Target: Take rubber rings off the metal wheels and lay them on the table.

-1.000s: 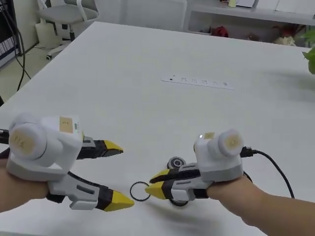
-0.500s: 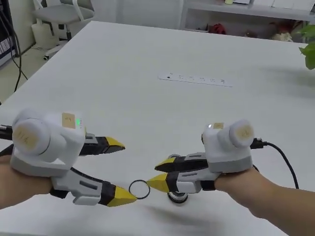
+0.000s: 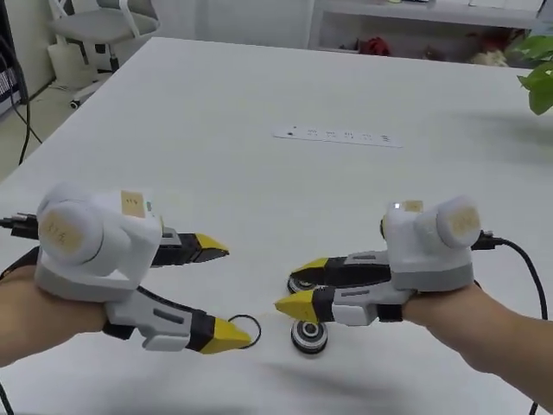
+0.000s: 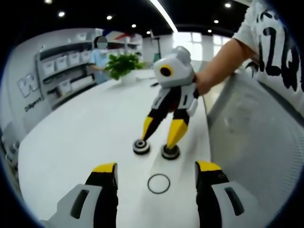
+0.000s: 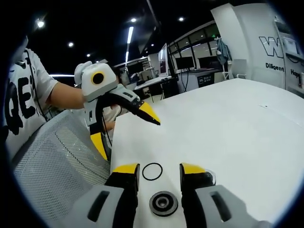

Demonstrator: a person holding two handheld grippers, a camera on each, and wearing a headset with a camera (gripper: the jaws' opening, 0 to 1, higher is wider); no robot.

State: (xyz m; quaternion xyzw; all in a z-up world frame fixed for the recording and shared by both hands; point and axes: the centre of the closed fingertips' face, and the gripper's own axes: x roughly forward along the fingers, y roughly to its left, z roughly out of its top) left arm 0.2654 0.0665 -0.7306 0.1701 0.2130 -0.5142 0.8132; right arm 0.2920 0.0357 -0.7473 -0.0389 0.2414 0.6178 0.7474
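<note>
A thin black rubber ring point(image 3: 249, 328) point(image 4: 158, 183) point(image 5: 152, 171) lies flat on the white table point(image 3: 259, 190). Two metal wheels rest beside it: one point(image 3: 308, 337) point(image 5: 163, 203) in front of my right gripper, the other point(image 3: 302, 284) partly behind its jaws. In the left gripper view both wheels point(image 4: 141, 147) point(image 4: 170, 152) stand under the right gripper's tips. My left gripper point(image 3: 229, 292) point(image 4: 157, 168) is open, its near tip just over the ring's edge. My right gripper point(image 3: 295, 286) point(image 5: 159, 170) is open and holds nothing, with a wheel low between its jaws.
A white power strip point(image 3: 337, 136) lies across the table's middle. An office chair point(image 3: 95, 22) stands at the far left, a green plant point(image 3: 540, 78) at the far right. A black cable point(image 3: 523, 259) trails from the right gripper.
My right gripper has drawn back to the right and opened, uncovering the near wheel. The left gripper has edged toward the ring, which still lies on the table.
</note>
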